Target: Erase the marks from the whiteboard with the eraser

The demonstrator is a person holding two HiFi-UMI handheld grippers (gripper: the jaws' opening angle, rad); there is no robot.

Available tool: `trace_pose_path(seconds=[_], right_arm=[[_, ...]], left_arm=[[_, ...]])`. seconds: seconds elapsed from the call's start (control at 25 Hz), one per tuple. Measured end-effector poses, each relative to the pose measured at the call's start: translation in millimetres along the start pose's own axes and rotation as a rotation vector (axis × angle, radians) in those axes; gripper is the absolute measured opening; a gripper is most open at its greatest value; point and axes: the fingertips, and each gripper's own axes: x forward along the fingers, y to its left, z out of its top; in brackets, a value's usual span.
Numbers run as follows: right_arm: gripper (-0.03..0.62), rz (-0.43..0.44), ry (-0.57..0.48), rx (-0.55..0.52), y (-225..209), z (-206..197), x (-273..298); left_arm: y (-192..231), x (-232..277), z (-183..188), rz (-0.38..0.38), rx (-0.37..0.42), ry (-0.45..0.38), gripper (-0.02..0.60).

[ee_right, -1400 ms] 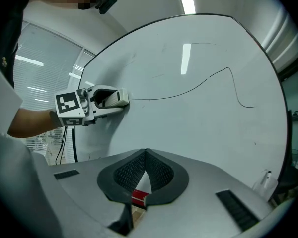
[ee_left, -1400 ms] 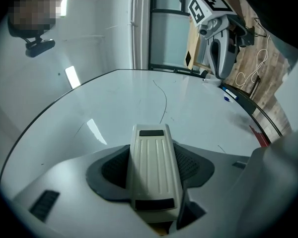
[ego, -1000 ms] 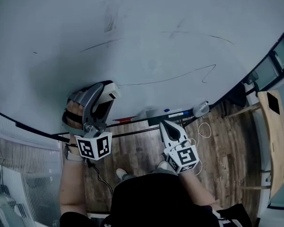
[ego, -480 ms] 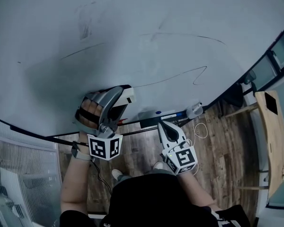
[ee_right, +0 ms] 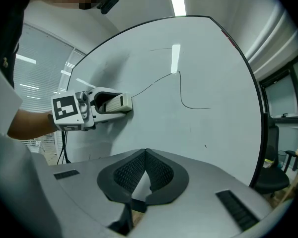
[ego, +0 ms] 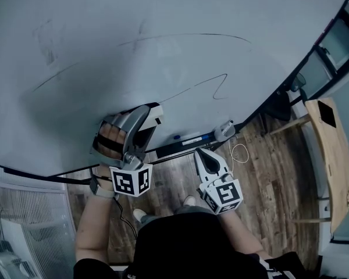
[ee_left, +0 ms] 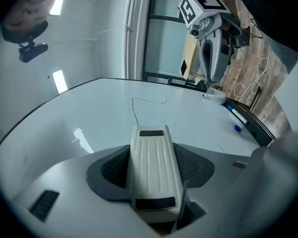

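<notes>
Since 
the gripper cameras look straight down the jaws, I start there: the left gripper (ee_left: 154,165) is clamped on the eraser (ee_left: 150,152), a cream ribbed block seated lengthwise between the dark pads, its far end poking out past them. Next, the right gripper (ee_right: 146,155) carries nothing, fingertips pinched together at the front with only a sliver of gap lower down. From the head view I see the person's left hand (ego: 107,138) wrapped round the left gripper's handle. The right gripper is lower and off to the right, clear of the board, nose aimed up toward the tray. The eraser sits against the lower part of the whiteboard (ego: 163,16). I read it as touching the surface, front end right at the start of a thin black line (ego: 192,87) that runs right and finishes in a zigzag. Higher up, a second thin arc (ego: 192,36) crosses the board, and a faint grey smudge (ego: 46,42) sits at upper left. Along the board's bottom edge the tray (ego: 166,151) holds a blue marker (ego: 193,138) and a small white object (ego: 224,131), kind unclear. Past that I see wood-plank floor (ego: 267,179) with a loose white cable (ego: 239,154) on it, and a wooden tabletop (ego: 331,156) at far right.
</notes>
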Motion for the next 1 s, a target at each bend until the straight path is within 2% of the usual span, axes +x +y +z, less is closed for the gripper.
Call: trace_pose_path(seconds=[0.36,0.52,1.0], right_arm=[[0.028,-0.068,0.011,-0.001,-46,-2,-25],[0.028,-0.079,-0.001,-0.004,-62,-3,-35],[0.028,-0.109,-0.024,0.006,-102,8,-57]], left_arm=[[-5,36,36,0.023,-0.006,-0.007,0.259],[0,50,52,0.023,-0.022,-0.009,0.259],[20,91,92,0.044,-0.004,-0.014,0.259]])
